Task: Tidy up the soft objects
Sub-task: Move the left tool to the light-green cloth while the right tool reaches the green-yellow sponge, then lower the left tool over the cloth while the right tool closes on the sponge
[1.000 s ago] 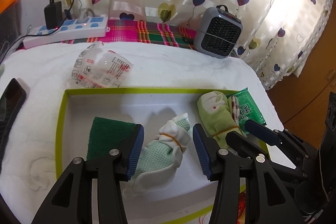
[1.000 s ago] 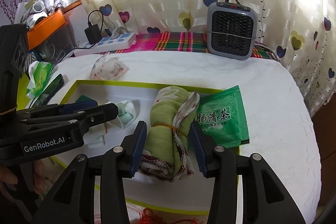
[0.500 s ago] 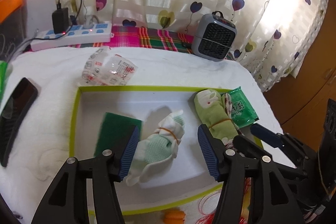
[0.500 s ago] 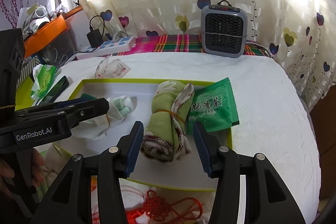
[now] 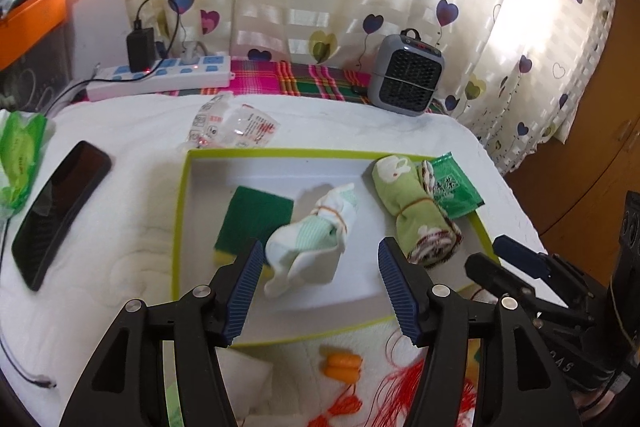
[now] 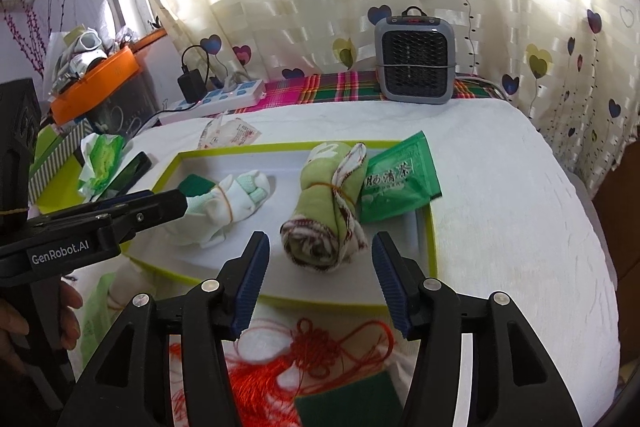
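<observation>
A white tray with a lime rim (image 5: 180, 227) holds a dark green sponge (image 5: 252, 219), a white and mint rolled bundle (image 5: 316, 231) and a green towel roll (image 5: 412, 211) tied with a rubber band. A green tea packet (image 5: 452, 187) leans on the tray's right edge. My left gripper (image 5: 320, 245) hangs open over the tray's near side, its pads clear of the white bundle's near end. My right gripper (image 6: 320, 239) has its jaws opening. The towel roll (image 6: 324, 203) has its near end between the tips, touching neither pad. The left gripper's finger (image 6: 176, 199) reaches in beside the white bundle (image 6: 224, 203).
On the white cloth lie a black phone (image 5: 60, 207), a green tissue pack (image 5: 20, 155) and a clear plastic bag (image 5: 232, 127). A power strip (image 5: 160, 79) and a grey heater (image 5: 408, 79) stand at the back. A red tassel knot (image 6: 312, 343) and another sponge (image 6: 348, 403) lie in front.
Both grippers have drawn back and slightly up from the tray while their jaws widened. The white bundle and the towel roll stayed lying in the tray.
</observation>
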### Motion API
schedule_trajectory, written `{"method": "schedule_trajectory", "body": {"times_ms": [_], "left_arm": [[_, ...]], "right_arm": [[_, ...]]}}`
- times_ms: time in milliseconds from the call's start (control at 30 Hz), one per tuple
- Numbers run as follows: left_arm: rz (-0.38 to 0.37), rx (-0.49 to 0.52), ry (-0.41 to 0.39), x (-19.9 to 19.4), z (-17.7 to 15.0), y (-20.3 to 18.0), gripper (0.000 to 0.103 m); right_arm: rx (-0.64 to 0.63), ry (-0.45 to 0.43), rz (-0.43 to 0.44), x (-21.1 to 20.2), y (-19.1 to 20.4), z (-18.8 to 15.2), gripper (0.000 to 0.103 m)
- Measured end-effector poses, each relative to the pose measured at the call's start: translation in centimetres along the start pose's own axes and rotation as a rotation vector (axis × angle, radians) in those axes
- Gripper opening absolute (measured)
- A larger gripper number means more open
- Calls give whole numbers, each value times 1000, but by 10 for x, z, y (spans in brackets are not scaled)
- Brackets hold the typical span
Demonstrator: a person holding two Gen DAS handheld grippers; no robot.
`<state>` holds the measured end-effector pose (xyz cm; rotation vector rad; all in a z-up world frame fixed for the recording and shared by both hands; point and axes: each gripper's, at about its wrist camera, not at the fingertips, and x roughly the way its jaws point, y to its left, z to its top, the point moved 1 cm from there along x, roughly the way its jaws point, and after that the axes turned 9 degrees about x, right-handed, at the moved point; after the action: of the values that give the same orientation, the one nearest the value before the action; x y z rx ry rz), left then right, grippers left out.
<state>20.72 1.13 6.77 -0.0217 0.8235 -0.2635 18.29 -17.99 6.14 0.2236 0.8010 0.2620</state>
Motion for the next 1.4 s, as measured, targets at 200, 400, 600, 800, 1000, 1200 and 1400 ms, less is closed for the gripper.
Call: {"method": "schedule_trajectory", "body": {"times_ms": [200,400,600,800,1000,1200,1400], "left_arm": [[35,11,-3,-14,-18,1,60],[52,20,-11,-28,-33,0,60],[68,9,-24,-42,-48,-1,60],[98,21,-25,-54,-63,-2,60],[124,28,-37,-63,-75,-1,60],[148,38,-46,-72,-90,6,60],[164,10,-46,-79,-106,23,60]], "right_arm": [[8,-14,-3,-11,-1,-11,55],[8,-27,-8,-21,-1,-23,55],[10,-31,-2,-29,0,-34,55],[16,-28,-2,-35,-1,-46,55],[23,-32,-2,-41,-3,-54,55],[48,-39,7,-49,-8,-62,61],[73,-47,0,-58,-17,-70,62]]}}
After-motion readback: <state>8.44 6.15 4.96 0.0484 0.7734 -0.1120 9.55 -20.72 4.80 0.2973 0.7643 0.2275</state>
